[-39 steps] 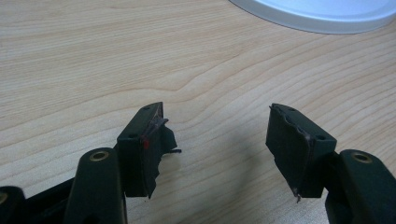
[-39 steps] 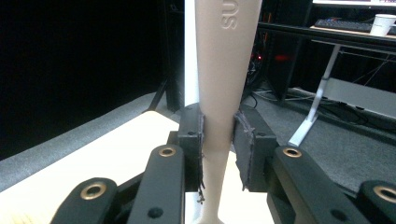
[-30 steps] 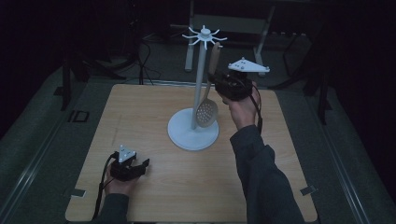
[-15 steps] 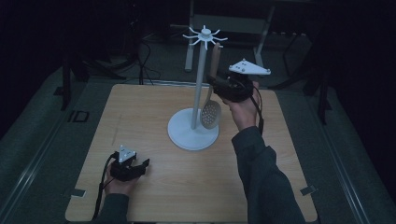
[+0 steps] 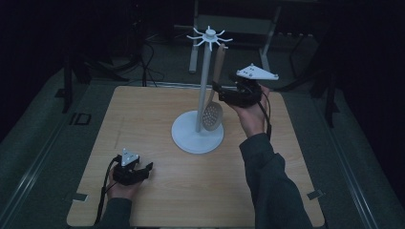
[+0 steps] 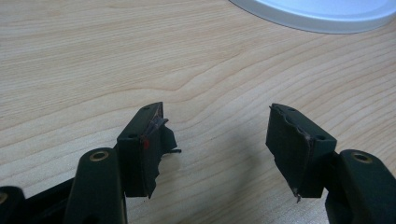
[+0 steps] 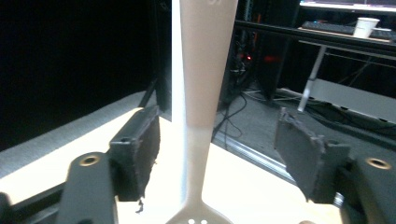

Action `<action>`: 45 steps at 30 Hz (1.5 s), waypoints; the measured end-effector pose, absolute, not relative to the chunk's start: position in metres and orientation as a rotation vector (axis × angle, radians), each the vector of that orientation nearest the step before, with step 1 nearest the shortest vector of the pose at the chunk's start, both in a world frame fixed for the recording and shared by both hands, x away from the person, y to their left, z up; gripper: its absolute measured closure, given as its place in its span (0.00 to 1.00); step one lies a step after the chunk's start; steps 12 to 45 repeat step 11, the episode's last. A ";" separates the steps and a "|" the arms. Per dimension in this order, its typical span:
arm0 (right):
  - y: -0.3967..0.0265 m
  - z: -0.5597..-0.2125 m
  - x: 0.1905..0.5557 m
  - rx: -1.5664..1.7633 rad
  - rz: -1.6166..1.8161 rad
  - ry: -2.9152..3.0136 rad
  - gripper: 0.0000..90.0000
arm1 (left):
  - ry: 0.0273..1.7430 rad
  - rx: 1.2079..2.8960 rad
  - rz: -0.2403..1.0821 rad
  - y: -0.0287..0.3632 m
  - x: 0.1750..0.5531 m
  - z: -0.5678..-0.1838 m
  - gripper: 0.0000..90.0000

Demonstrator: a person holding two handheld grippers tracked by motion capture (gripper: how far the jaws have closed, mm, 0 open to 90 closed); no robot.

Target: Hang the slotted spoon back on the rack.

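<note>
A white hook rack stands on a round base at the middle of the wooden table. A pale slotted spoon hangs beside its pole, handle up toward the hooks. My right gripper is raised at the handle's mid-height, open. In the right gripper view the spoon handle runs up between the jaws of the right gripper, closer to the left one, and I cannot tell whether it touches. My left gripper rests open near the front left; the left gripper view shows the left gripper over bare wood.
The rack's base edge lies ahead of the left gripper. Behind the table are dark stands, cables and a desk with a paper cup. The table's front middle is bare wood.
The right gripper has shifted only slightly beside the rack, and the spoon head has swung a little. The left gripper has stayed put.
</note>
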State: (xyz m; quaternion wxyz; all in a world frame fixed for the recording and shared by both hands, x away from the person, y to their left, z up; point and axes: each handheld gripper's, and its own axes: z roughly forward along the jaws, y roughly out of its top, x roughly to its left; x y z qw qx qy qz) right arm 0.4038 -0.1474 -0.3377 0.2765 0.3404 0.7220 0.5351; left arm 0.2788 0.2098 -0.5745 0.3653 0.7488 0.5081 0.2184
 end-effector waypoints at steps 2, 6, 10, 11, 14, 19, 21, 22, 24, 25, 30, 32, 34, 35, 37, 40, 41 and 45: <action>-0.148 -0.339 0.402 0.920 1.411 1.939 0.30 | 1.307 1.926 0.562 0.210 0.279 -0.574 0.42; -0.155 -0.343 0.398 0.941 1.409 1.933 0.28 | 1.307 1.922 0.562 0.210 0.279 -0.575 0.42; -0.169 -0.353 0.394 0.978 1.416 1.914 0.28 | 1.307 1.921 0.562 0.210 0.279 -0.575 0.42; -0.173 -0.356 0.393 0.989 1.416 1.912 0.28 | 1.308 1.921 0.562 0.210 0.279 -0.575 0.42; -0.173 -0.356 0.393 0.989 1.416 1.912 0.28 | 1.308 1.921 0.562 0.210 0.279 -0.575 0.42; -0.173 -0.356 0.393 0.989 1.416 1.912 0.28 | 1.308 1.921 0.562 0.210 0.279 -0.575 0.42; -0.173 -0.356 0.393 0.989 1.416 1.912 0.28 | 1.308 1.921 0.562 0.210 0.279 -0.575 0.42; -0.173 -0.356 0.393 0.989 1.416 1.912 0.28 | 1.308 1.921 0.562 0.210 0.279 -0.575 0.42; -0.173 -0.356 0.393 0.989 1.416 1.912 0.28 | 1.308 1.921 0.562 0.210 0.279 -0.575 0.42; -0.173 -0.356 0.393 0.989 1.416 1.912 0.28 | 1.308 1.921 0.562 0.210 0.279 -0.575 0.42; -0.173 -0.356 0.393 0.989 1.416 1.912 0.28 | 1.308 1.921 0.562 0.210 0.279 -0.575 0.42; -0.173 -0.356 0.393 0.989 1.416 1.912 0.28 | 1.308 1.921 0.562 0.210 0.279 -0.575 0.42; -0.173 -0.356 0.393 0.989 1.416 1.912 0.28 | 1.308 1.921 0.562 0.210 0.279 -0.575 0.42; -0.173 -0.356 0.393 0.989 1.416 1.912 0.28 | 1.308 1.921 0.562 0.210 0.279 -0.575 0.42; -0.173 -0.356 0.393 0.989 1.416 1.912 0.28 | 1.308 1.921 0.562 0.210 0.279 -0.575 0.42; -0.173 -0.356 0.393 0.989 1.416 1.912 0.28 | 1.308 1.921 0.562 0.210 0.279 -0.575 0.42; -0.173 -0.356 0.393 0.989 1.416 1.912 0.28 | 1.308 1.921 0.562 0.210 0.279 -0.575 0.42; -0.173 -0.356 0.393 0.989 1.416 1.912 0.28 | 1.308 1.921 0.562 0.210 0.279 -0.575 0.42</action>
